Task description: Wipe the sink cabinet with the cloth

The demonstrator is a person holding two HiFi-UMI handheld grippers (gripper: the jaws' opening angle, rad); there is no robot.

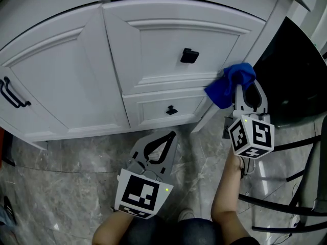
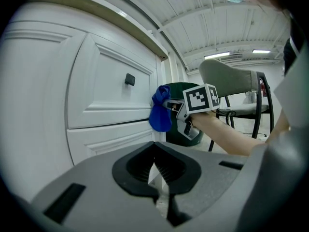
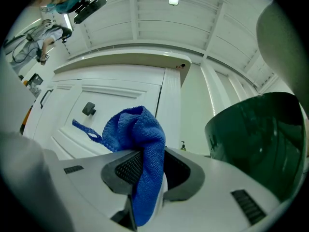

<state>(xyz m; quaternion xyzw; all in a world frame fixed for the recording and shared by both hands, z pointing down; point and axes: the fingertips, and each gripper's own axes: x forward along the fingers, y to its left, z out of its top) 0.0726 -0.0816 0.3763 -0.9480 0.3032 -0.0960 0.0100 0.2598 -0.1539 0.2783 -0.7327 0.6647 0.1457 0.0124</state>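
Note:
The white sink cabinet fills the upper head view, its drawers carrying black knobs. A blue cloth is bunched against the right edge of the upper drawer front, and my right gripper is shut on it. In the right gripper view the cloth hangs between the jaws, in front of the cabinet. My left gripper is lower, over the floor in front of the bottom drawer, shut and holding nothing. The left gripper view shows the cloth beside the drawer knob.
A dark green bin stands right of the cabinet, close to the right gripper. Black chair legs cross the floor at the lower right. A black door handle is at far left. The floor is grey marble tile.

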